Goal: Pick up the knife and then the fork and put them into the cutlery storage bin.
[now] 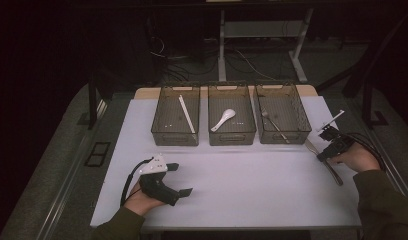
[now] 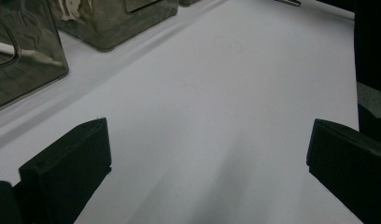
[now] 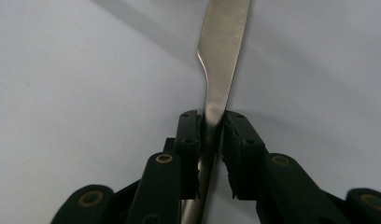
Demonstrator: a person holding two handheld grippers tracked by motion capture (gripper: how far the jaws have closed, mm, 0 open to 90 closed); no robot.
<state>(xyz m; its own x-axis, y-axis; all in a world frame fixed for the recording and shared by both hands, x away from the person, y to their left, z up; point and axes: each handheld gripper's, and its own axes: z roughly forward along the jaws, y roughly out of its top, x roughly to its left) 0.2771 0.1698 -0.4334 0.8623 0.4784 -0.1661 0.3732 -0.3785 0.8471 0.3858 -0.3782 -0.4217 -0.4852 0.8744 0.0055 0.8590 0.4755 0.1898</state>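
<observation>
Knife (image 3: 222, 60) clamped at its neck between the right gripper (image 3: 212, 140) jaws, blade pointing away over the white table (image 1: 242, 180). It sits just right of the right-hand bin (image 1: 282, 120), near the table's right edge. Middle bin (image 1: 232, 121) holds a white spoon (image 1: 223, 120); left bin (image 1: 175, 121) holds a white stick (image 1: 187, 114). Left gripper (image 1: 179, 179) hovers well left of the knife, jaws wide apart, holding nothing.

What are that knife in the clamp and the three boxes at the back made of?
The knife looks like metal, probably stainless steel: its blade is a smooth grey with a dull brushed sheen, and it is pinched between the right gripper's black jaws. The three boxes seem to be smoky see-through plastic, since a white spoon shows through one wall, though tinted acrylic or the like can't be ruled out.
</observation>
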